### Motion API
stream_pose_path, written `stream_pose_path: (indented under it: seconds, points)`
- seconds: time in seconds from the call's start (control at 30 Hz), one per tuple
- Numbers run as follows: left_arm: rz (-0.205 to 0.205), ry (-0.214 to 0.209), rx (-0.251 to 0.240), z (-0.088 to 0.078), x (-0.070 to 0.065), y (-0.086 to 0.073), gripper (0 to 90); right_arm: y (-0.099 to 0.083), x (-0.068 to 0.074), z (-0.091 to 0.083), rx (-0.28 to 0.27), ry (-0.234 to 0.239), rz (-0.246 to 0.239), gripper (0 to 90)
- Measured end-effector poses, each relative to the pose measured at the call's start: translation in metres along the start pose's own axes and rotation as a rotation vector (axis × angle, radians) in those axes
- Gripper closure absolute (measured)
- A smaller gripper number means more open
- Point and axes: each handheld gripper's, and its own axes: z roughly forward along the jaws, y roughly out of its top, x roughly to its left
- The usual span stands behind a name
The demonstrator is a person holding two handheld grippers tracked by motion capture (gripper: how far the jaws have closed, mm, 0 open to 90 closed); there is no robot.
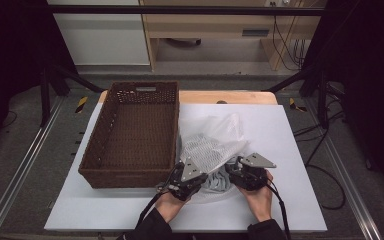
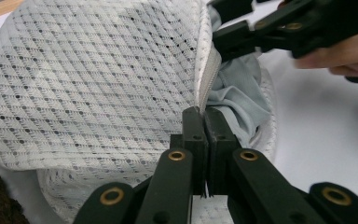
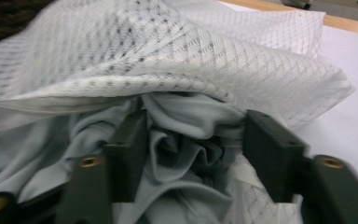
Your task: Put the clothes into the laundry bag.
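Centrally, on the white board (image 1: 290, 150) beside the wicker basket (image 1: 132, 135), the left gripper (image 2: 204, 114) pinches the mesh laundry bag (image 2: 98, 79) at its zippered edge, while the right gripper (image 3: 193, 133), jaws spread, straddles the pale grey garment (image 3: 177, 140) at the bag's mouth.

Both grippers meet at the mesh bag (image 1: 211, 145) (beside the basket (image 1: 135, 135)), apparently touching it.

Lab or recording studio, not home; white counter (image 1: 290, 150) on wooden top, boxed in by black metal frame (image 1: 180, 10); dark curtains (image 1: 10, 60) both sides; aluminium rails (image 1: 25, 165) and yellow-black hazard tape (image 1: 81, 104) on grey floor; loose cables (image 1: 325, 165) trailing right; plain wooden desk (image 1: 210, 25) and white cabinet (image 1: 105, 35) behind.
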Motion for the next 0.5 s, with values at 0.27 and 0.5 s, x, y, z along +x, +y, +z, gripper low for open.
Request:
stream_pose_path:
  seconds: [0.27, 0.5]
  points:
    - [-0.002, 0.002, -0.014, -0.003, 0.001, 0.002, 88.0, 0.001, 0.010, -0.004, 0.023, 0.067, 0.013, 86.7]
    - [-0.008, -0.019, -0.035, -0.010, 0.000, 0.006, 88.1, 0.017, 0.042, 0.024, 0.034, 0.163, -0.046, 86.8]
